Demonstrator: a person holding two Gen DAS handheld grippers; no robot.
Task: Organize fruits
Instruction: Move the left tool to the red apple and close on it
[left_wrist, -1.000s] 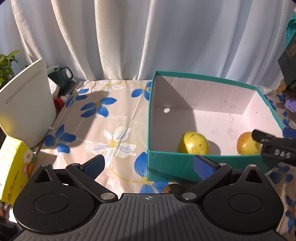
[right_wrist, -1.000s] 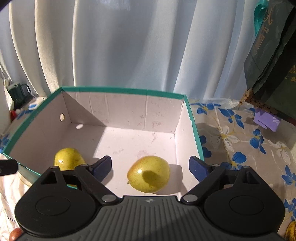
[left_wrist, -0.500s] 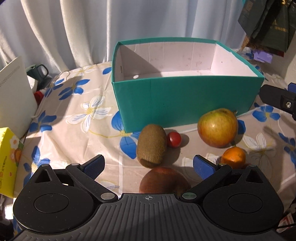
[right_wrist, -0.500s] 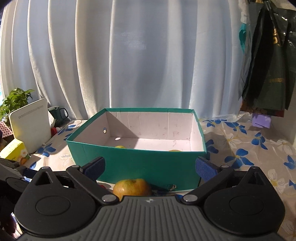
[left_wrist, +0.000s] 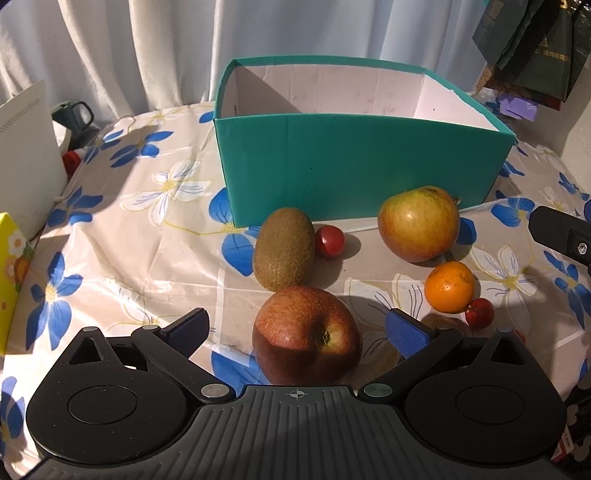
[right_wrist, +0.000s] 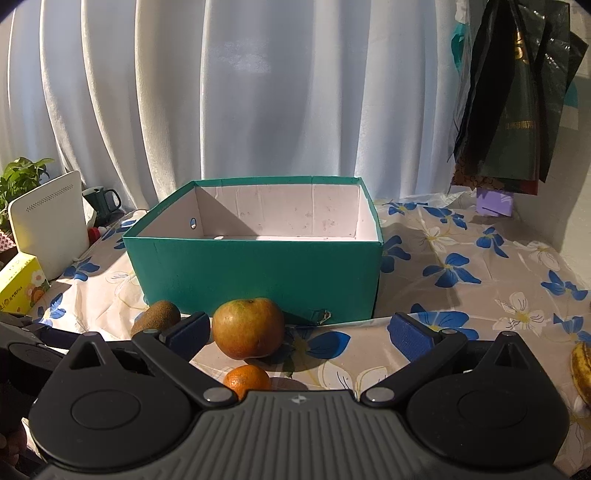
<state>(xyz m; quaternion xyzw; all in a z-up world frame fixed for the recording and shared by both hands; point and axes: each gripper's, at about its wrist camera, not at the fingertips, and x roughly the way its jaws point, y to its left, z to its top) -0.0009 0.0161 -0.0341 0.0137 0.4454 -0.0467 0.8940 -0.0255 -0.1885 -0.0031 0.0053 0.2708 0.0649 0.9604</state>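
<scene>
A teal box (left_wrist: 354, 162) (right_wrist: 255, 273) with a white inside stands on the flowered tablecloth. In front of it lie a kiwi (left_wrist: 283, 248) (right_wrist: 157, 316), a cherry tomato (left_wrist: 330, 240), a yellow-red apple (left_wrist: 418, 223) (right_wrist: 248, 328), a small orange (left_wrist: 449, 286) (right_wrist: 246, 381) and a second small red fruit (left_wrist: 479, 312). A dark red apple (left_wrist: 306, 335) sits between the wide-open fingers of my left gripper (left_wrist: 297, 332), untouched by the pads. My right gripper (right_wrist: 297, 330) is open too, with the yellow-red apple just ahead of its left finger.
A white router (right_wrist: 50, 225), a green mug (right_wrist: 101, 201) and a yellow carton (right_wrist: 20, 284) stand at the left. Dark bags (right_wrist: 517, 103) hang at the right, above a purple item (right_wrist: 495, 203). A banana end (right_wrist: 581, 365) shows at the right edge. White curtains close the back.
Both grippers have pulled back out of the box toward the table's near side. The two yellow fruits inside the box are out of sight now, and the left gripper has come down around the red apple.
</scene>
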